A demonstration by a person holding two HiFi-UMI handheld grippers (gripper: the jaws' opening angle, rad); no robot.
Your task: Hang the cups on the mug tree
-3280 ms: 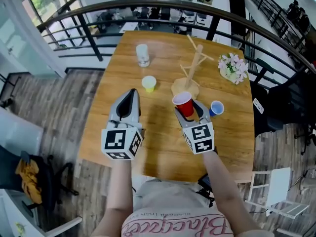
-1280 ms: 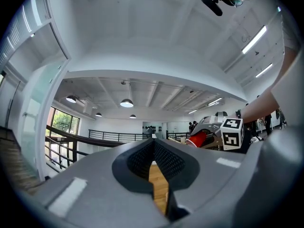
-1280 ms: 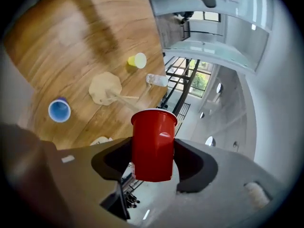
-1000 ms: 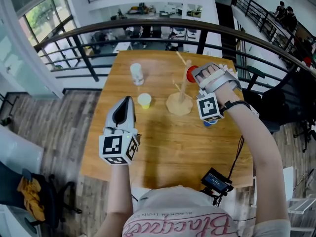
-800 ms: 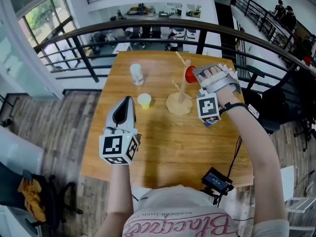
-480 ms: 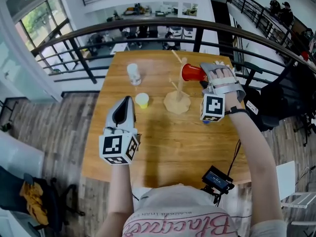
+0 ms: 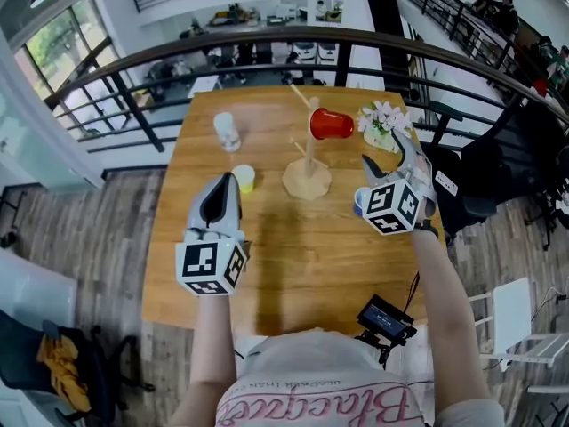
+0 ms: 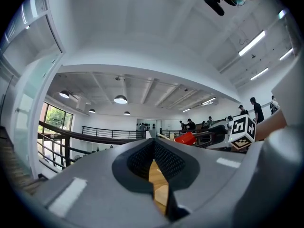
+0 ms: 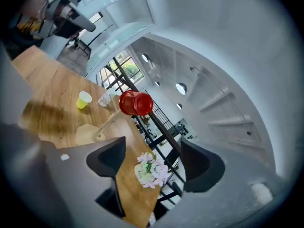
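Red cup [image 7: 332, 124] hung on mug tree [image 7: 307, 183], upper centre; right gripper [image 9: 154, 163], jaws just opened and empty, is best drawn straight back; left gripper [image 8: 153, 147] closed, empty

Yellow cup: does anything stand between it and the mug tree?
Nothing visible does. Only bare table lies between the yellow cup and the mug tree. The red cup hangs on a peg on the tree's other side.

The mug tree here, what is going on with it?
A person holding two tools is hanging cups on the mug tree. The red cup hangs on an upper peg. The right tool has just been opening its jaws and holds nothing. The left tool is shut and empty. A yellow cup, a clear cup and a blue cup are on the table.
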